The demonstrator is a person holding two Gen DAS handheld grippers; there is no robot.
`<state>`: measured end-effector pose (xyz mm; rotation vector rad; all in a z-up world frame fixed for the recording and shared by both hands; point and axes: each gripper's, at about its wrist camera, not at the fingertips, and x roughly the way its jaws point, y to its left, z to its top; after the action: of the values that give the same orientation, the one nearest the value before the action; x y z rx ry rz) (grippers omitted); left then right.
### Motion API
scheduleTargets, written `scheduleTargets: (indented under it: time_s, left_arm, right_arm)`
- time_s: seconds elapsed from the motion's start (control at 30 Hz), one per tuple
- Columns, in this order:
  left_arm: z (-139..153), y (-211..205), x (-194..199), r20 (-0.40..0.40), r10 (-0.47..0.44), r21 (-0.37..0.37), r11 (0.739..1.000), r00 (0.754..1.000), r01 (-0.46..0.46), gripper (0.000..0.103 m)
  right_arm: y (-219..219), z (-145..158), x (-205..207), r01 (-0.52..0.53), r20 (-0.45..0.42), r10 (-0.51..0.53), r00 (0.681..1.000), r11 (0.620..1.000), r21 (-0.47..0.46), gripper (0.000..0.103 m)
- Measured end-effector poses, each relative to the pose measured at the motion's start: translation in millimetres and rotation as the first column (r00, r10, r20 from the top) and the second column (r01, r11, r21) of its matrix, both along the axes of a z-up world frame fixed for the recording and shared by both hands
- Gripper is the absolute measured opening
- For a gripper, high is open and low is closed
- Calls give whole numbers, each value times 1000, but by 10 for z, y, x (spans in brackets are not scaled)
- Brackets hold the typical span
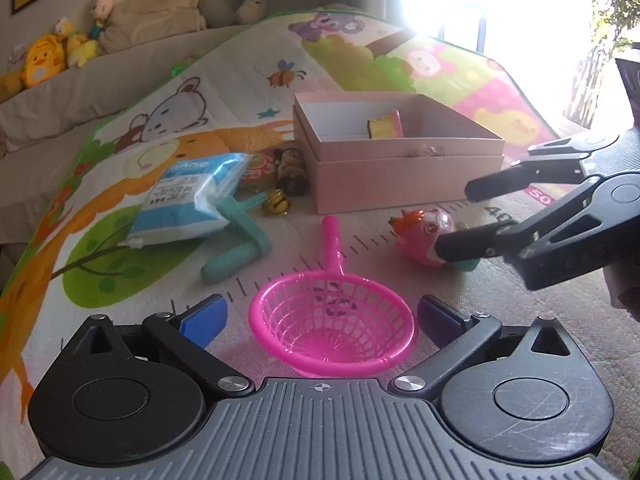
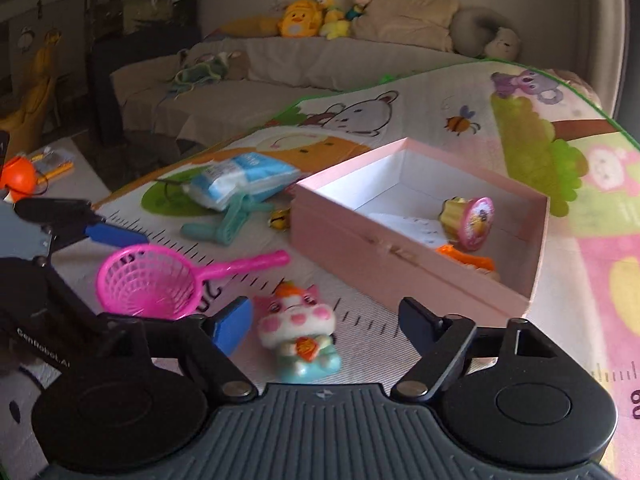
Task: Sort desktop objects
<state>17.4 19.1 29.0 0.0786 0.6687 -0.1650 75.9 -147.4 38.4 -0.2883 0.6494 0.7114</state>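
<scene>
A pink toy net [image 1: 331, 322] lies on the play mat between the open fingers of my left gripper [image 1: 322, 318]; it also shows in the right wrist view [image 2: 152, 282]. A pink and white animal figure [image 2: 298, 330] lies between the open fingers of my right gripper [image 2: 326, 322], untouched; in the left wrist view the figure [image 1: 424, 236] sits by the right gripper [image 1: 460, 220]. An open pink box [image 1: 400, 160] [image 2: 400, 264] stands behind and holds a yellow jelly cup [image 2: 468, 220] and an orange item [image 2: 466, 258].
A blue and white tissue pack [image 1: 192, 200], a teal toy [image 1: 240, 240], a small bee toy [image 1: 276, 202] and a snack pack [image 1: 260, 170] lie left of the box. A bed with plush toys [image 2: 304, 18] stands behind the mat.
</scene>
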Motion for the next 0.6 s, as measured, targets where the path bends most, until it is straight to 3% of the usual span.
scheduleTargets:
  time_s: [0.1,0.13,0.27,0.37,0.5,0.6]
  left_arm:
    - [8,-28,22,-2,-7,49,999,1000,7,103]
    - [2,-30,48,-8,1,58,998,1000,0,103]
    - [-13,-21,161,-37,26,50,998,999,-24,103]
    - [-19,-85,184,-35,26,94,995,999,-22,103]
    - [-19,-168,151,-53,-12,116,993,999,18,88]
    - [-7,-211,85,-50,-26,121,992,998,32,88]
  right_arm:
    - [93,-93,32,21,-16,-22,1000,999,-25,59]
    - [100,-104,55,30,-33,-31,999,999,-25,48]
    - [7,-28,45,74,-52,-74,996,997,3,47]
    - [-90,36,-59,86,-41,-86,995,996,-2,47]
    - [-249,108,-255,103,-33,-104,994,994,-22,47]
    - [-365,153,-398,120,-34,-121,992,992,-30,47]
